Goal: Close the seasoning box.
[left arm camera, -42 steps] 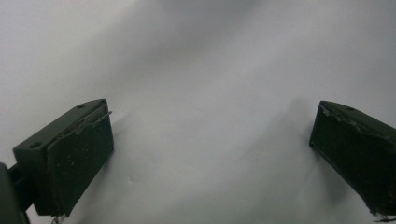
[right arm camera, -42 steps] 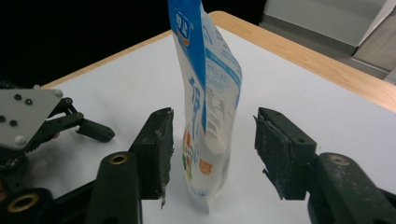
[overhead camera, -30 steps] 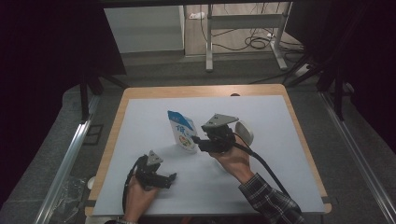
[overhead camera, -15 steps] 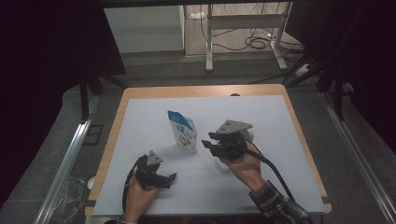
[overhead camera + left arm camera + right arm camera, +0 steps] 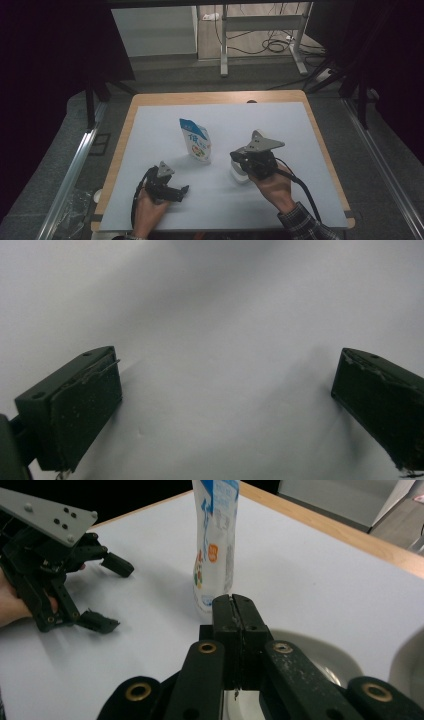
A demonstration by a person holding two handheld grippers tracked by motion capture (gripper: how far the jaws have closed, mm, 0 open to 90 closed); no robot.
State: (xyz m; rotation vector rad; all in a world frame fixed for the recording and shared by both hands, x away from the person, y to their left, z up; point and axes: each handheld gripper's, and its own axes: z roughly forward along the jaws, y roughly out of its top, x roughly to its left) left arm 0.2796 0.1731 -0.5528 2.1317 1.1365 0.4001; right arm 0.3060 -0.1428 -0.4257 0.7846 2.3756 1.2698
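Quick rundown of the table.

Right gripper (image 5: 235,157): jaws pressed flat together, pad on pad, having just been closing, with nothing caught between them. Clearly seen in the right gripper view (image 5: 234,615) as two black blocks with only a thin seam. Held from below by the right hand (image 5: 272,185), checked sleeve at the wrist, cable trailing back toward the near edge. Hanging right over a white bowl (image 5: 239,172), tips above its left rim. Can't tell whether touching it or not. Same bowl (image 5: 320,665) peeking out low and to the right under the jaws in the gripper's own view.

Blue-and-white pouch (image 5: 196,140): standing upright on the white mat (image 5: 280,120), roughly mid-table, just beside the bowl on its left and a bit farther back. Free of both tools. Straight ahead of the shut jaws in the right gripper view (image 5: 215,545), close but apart.

Left gripper (image 5: 184,192): spread wide and empty, gripped by the left hand (image 5: 150,210) near the front edge, tips pointing right. Only bare mat between the two pads (image 5: 225,405). Also spotted from the side (image 5: 112,596), grey plate on top, well apart from the pouch.

Wooden table (image 5: 215,97) showing as a border around the mat.
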